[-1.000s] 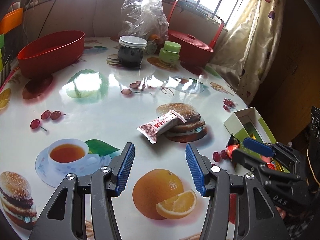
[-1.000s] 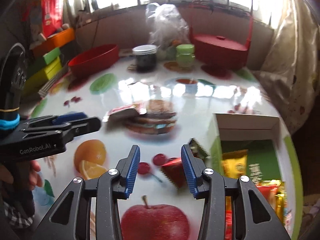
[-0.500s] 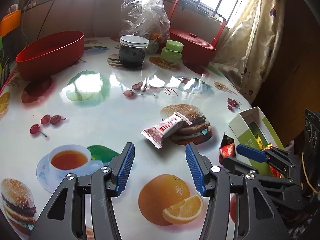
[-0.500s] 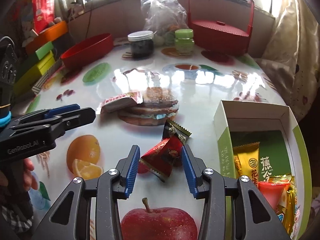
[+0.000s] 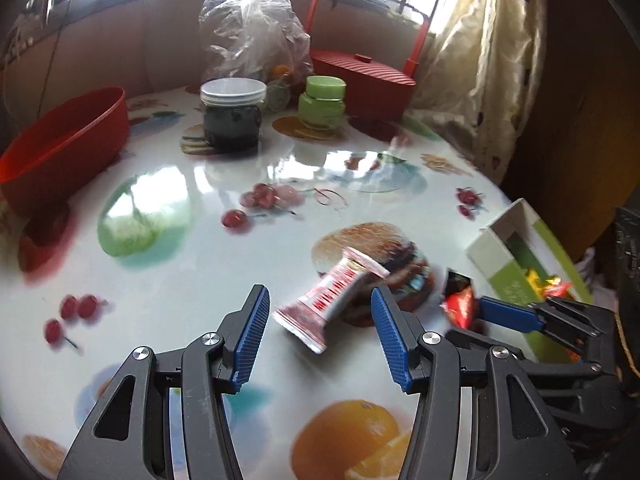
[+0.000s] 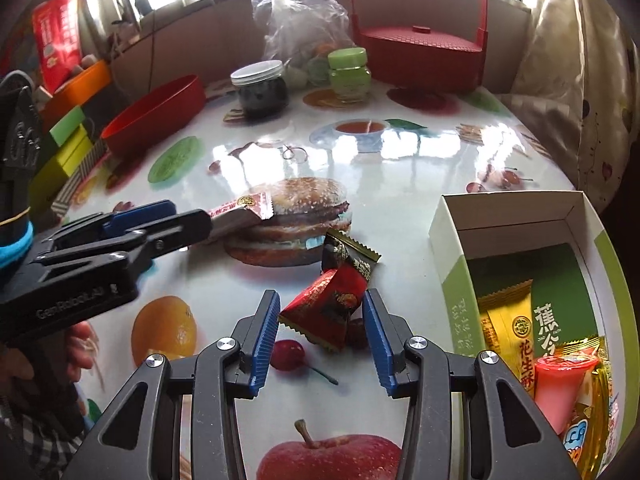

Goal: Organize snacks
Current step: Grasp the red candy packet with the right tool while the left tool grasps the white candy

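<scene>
The right hand-held gripper (image 6: 320, 320) stands half open around the red snack packet (image 6: 328, 312), not pressing; the box (image 6: 452, 256) is at three o'clock. The left hand-held gripper (image 5: 316, 328), open, approaches the white bar (image 5: 332, 296). Both wrappers look light, crinkly, slippery; grip mid-body.

The right tool (image 6: 320, 332) has its jaws apart around a red snack packet (image 6: 326, 312) lying on the counter (image 6: 400, 184). Right of it stands an open box (image 6: 456, 300) holding snacks. The left tool (image 6: 176, 222) reaches toward a white wrapped bar (image 6: 244, 212) to the upper left.
</scene>
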`<state>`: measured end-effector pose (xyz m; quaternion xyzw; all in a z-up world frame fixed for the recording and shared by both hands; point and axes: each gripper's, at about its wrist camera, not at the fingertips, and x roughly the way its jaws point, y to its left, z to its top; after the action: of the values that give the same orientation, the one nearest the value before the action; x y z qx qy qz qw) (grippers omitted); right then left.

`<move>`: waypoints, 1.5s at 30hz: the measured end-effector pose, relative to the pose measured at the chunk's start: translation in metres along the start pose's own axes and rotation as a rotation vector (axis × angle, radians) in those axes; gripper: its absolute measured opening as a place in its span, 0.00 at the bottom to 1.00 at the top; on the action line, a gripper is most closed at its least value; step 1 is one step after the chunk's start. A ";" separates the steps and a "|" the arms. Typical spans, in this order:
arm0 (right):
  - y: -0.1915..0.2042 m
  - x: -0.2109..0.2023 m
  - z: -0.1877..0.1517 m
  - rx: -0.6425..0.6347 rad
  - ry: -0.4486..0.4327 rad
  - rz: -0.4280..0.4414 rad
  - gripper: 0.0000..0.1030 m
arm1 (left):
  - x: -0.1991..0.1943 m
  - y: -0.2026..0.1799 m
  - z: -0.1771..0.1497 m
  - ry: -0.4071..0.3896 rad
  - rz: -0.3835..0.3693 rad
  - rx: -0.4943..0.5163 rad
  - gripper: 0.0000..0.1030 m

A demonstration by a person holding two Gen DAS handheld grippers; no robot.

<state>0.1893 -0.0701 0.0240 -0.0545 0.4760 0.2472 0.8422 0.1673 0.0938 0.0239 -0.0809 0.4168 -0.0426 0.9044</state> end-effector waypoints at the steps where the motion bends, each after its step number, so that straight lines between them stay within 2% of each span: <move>1: 0.000 0.002 0.001 0.008 0.009 0.005 0.41 | -0.001 -0.004 0.002 -0.013 0.009 0.035 0.53; 3: 0.001 0.004 0.001 0.009 0.013 0.010 0.41 | 0.002 -0.007 0.004 -0.006 -0.007 0.075 0.53; 5: 0.002 0.005 0.002 0.012 0.013 0.023 0.41 | 0.010 -0.008 0.007 0.037 -0.033 0.093 0.53; 7: 0.001 0.005 0.003 0.033 0.008 0.026 0.42 | 0.014 -0.009 0.008 0.047 -0.007 0.100 0.53; 11: -0.001 0.007 0.005 0.076 0.004 0.043 0.43 | 0.020 -0.009 0.009 0.062 -0.012 0.102 0.53; 14: 0.000 0.008 0.007 0.083 0.006 0.054 0.44 | 0.026 -0.008 0.008 0.080 0.015 0.101 0.53; 18: 0.001 0.008 0.009 0.089 0.003 0.044 0.50 | 0.027 -0.002 0.006 0.073 0.017 0.075 0.53; 24: -0.008 0.011 0.011 0.166 0.000 0.069 0.51 | 0.027 0.001 0.006 0.061 0.021 0.055 0.53; 27: -0.005 0.012 0.013 0.168 -0.004 0.051 0.52 | 0.027 0.001 0.005 0.053 0.024 0.056 0.53; 29: -0.003 0.014 0.013 0.174 -0.008 0.042 0.52 | 0.026 0.002 0.005 0.050 0.028 0.050 0.50; 32: -0.003 0.014 0.013 0.184 -0.013 0.028 0.52 | 0.025 0.004 0.004 0.043 0.049 0.042 0.40; 34: -0.003 0.014 0.013 0.187 -0.019 0.015 0.45 | 0.024 0.007 0.004 0.040 0.053 0.031 0.33; 40: -0.002 0.015 0.011 0.172 -0.026 -0.040 0.29 | 0.020 0.009 -0.001 0.035 0.052 0.021 0.22; 45: 0.000 0.014 0.009 0.156 -0.030 -0.055 0.26 | 0.017 0.009 -0.005 0.034 0.042 0.012 0.21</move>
<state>0.2023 -0.0620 0.0172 0.0018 0.4795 0.1870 0.8574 0.1745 0.0994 0.0067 -0.0661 0.4336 -0.0276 0.8983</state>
